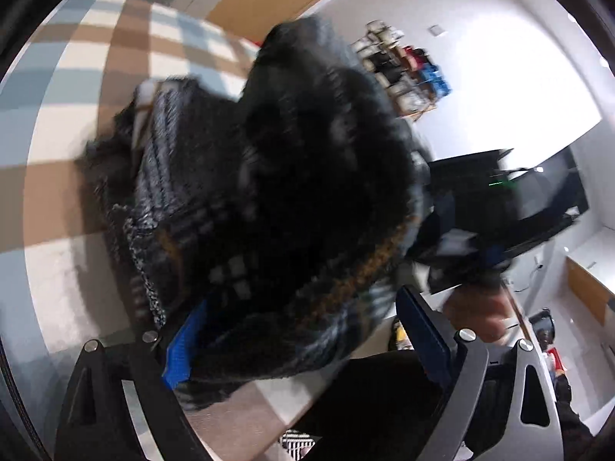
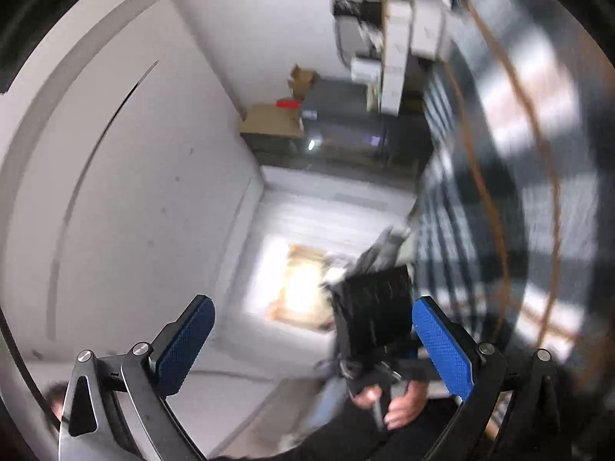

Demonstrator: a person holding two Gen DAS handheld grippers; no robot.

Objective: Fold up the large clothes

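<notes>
Up close in the left wrist view, a dark plaid garment point(image 1: 307, 192) with grey-white checks and a brown stripe fills the middle, heaped and blurred. It bulges between the left gripper point(image 1: 303, 326), whose jaws stand wide; one blue pad point(image 1: 180, 349) is partly covered by the cloth at the left, while the other pad point(image 1: 423, 330) on the right stands clear of it. Whether the pads press on the cloth I cannot tell, as the fabric lies against the left one only. Beneath and behind the garment lies a checked floor point(image 1: 96, 77) of brown, blue-grey and cream squares. To the right a hand point(image 1: 480, 307) grips the other device, blurred, before a white wall point(image 1: 519, 77) with a small shelf point(image 1: 403, 69) of mixed items.

From the right wrist view, the right gripper point(image 2: 311, 338) has its jaws wide apart with nothing between them, only white wall point(image 2: 134, 192) and ceiling behind. The plaid garment point(image 2: 519, 153) sweeps along the right edge, beside the right pad and not clamped. A hand point(image 2: 399, 403) below holds the left device's black body point(image 2: 373, 307). Cardboard boxes point(image 2: 276, 119) sit on a dark cabinet point(image 2: 346, 134) farther off.
</notes>
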